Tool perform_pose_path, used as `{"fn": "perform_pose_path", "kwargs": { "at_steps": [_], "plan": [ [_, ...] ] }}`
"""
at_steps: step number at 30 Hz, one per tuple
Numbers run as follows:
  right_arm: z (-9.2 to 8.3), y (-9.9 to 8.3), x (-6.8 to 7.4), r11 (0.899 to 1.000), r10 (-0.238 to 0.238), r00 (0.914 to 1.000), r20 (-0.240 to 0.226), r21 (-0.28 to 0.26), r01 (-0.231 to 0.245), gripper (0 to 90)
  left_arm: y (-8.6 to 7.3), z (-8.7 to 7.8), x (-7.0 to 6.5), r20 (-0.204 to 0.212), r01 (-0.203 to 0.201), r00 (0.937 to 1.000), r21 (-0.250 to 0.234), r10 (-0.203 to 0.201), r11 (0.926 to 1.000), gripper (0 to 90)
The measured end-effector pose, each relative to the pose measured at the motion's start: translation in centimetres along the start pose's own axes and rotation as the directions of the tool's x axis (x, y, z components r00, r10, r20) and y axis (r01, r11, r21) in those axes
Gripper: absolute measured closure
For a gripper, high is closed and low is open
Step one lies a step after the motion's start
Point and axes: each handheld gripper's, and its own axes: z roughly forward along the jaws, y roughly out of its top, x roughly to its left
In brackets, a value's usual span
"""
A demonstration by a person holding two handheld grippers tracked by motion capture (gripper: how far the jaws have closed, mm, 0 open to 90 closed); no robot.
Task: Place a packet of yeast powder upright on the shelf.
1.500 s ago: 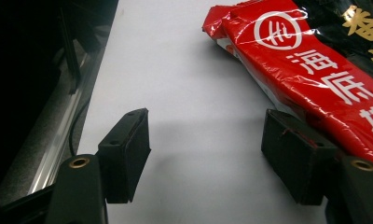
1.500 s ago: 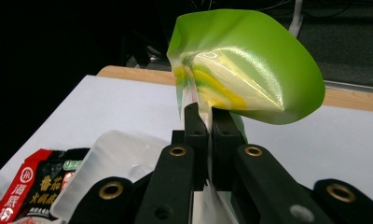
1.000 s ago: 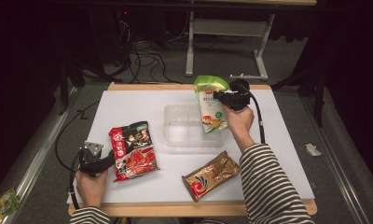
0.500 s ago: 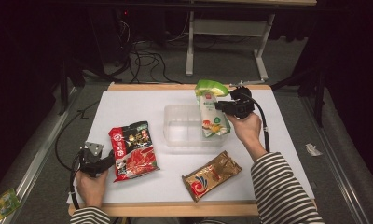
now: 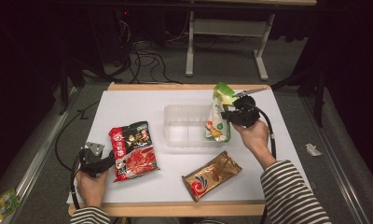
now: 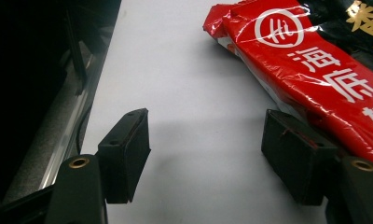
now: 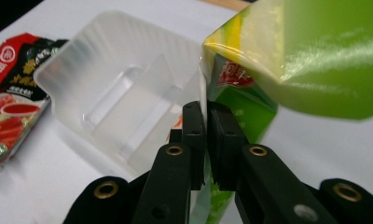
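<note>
Three snack packets in play, one lifted. Right tongs [image 7: 205,140] nearly shut, having just closed further, pinching the thin edge of the green packet [image 5: 217,119]. Held upright at the right end of the clear plastic tray [image 5: 187,126], likely to drop in bottom first; whether touching the tray wall, hard to tell. Left tongs [image 6: 205,154] wide open, empty, resting on the white tabletop [image 5: 128,102] just left of the red packet [image 5: 132,150], seemingly ready. Gold packet [image 5: 211,174] flat near the front edge.

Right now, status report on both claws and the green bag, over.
Right claw shut on green bag, jaws just closing, at tray edge. Left claw open beside red bag. Nothing blocking.
</note>
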Motion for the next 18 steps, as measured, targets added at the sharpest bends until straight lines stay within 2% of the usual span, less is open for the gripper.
{"fn": "perform_pose_path", "kwargs": {
  "at_steps": [4,7,9,13,18],
  "plan": [
    [-0.1,-0.8,-0.5,1.0,0.023,0.9995,-0.023,-0.01,-0.023,84.5,0.0,0.0,0.0,-0.002,-0.002,1.0,0.0,0.002,1.0,32.6],
    [-0.2,-0.7,-0.8,0.999,0.039,0.9986,-0.035,-0.007,-0.039,76.6,0.0,0.0,0.0,-0.002,-0.002,1.0,0.0,0.002,1.0,32.6],
    [-0.2,-0.7,-0.9,0.999,0.04,0.9987,-0.031,-0.01,-0.04,70.8,0.0,0.0,0.0,-0.004,-0.004,1.0,0.001,0.004,1.0,32.6],
    [-0.5,-0.6,-1.5,0.997,0.076,0.9969,-0.018,-0.011,-0.076,58.3,0.0,0.0,0.0,-0.003,-0.004,1.0,0.002,0.004,1.0,32.7],
    [0.0,0.4,-2.2,0.993,0.113,0.9935,-0.015,0.03,-0.113,43.8,0.0,0.0,0.0,-0.003,-0.004,1.0,0.002,0.004,1.0,32.7]
  ]
}}
